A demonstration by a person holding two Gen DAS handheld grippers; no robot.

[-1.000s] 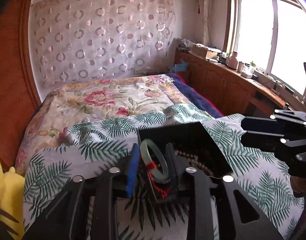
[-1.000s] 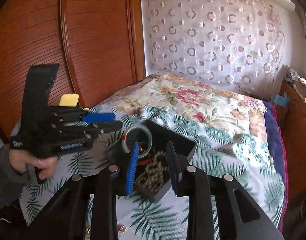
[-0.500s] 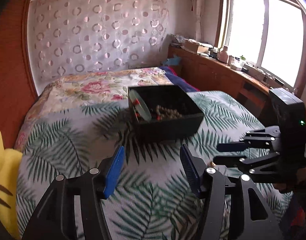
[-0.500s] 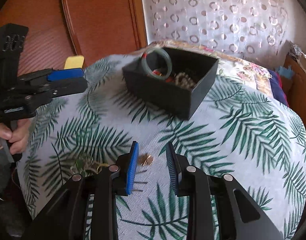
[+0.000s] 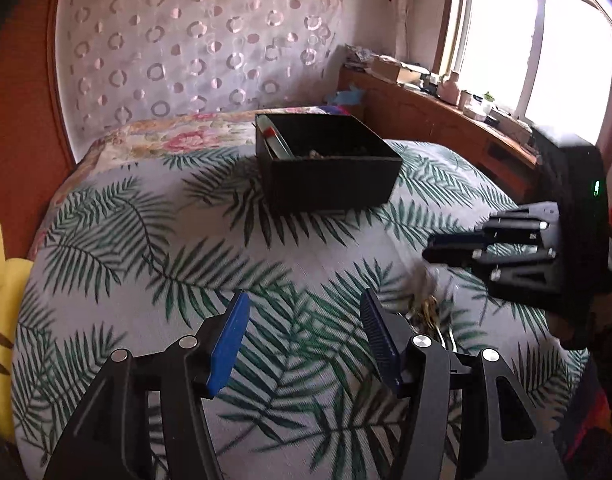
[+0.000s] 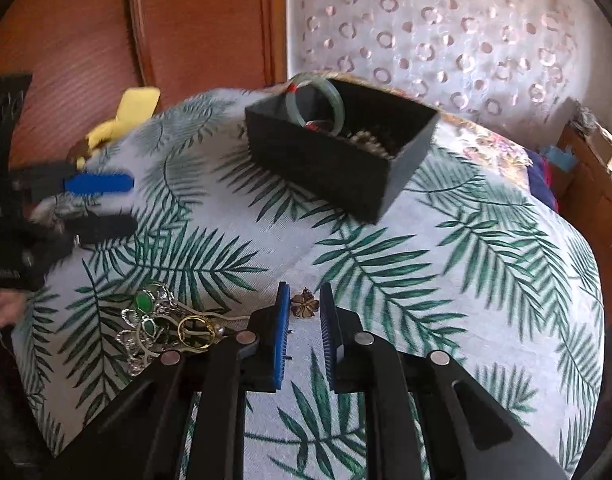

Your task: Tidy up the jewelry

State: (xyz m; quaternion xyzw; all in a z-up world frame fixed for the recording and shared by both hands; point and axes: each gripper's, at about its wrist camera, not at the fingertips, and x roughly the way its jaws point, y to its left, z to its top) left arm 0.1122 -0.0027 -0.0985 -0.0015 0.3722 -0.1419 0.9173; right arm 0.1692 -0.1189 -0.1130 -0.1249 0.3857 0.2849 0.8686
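Note:
A black box (image 6: 338,160) stands on the palm-leaf bedspread (image 6: 446,280); a green jade bangle (image 6: 326,96) leans inside it beside a bead string (image 6: 372,140). The box also shows in the left wrist view (image 5: 326,172). My right gripper (image 6: 303,304) is open, its blue pads on either side of a small brown flower piece (image 6: 304,306) lying on the cloth. A heap of silver, green and gold jewelry (image 6: 165,324) lies to its left, blurred in the left wrist view (image 5: 426,312). My left gripper (image 5: 301,320) is open and empty above the cloth.
A yellow plush toy (image 5: 1,320) lies at the bed's left edge. A wooden headboard (image 6: 165,40) and a patterned curtain (image 5: 193,48) stand behind. A wooden shelf with boxes and bottles (image 5: 446,96) runs under the window at the right.
The left gripper let the jade bangle go into the box, opened and pulled back. The right gripper drew back from the box and lowered around the flower piece.

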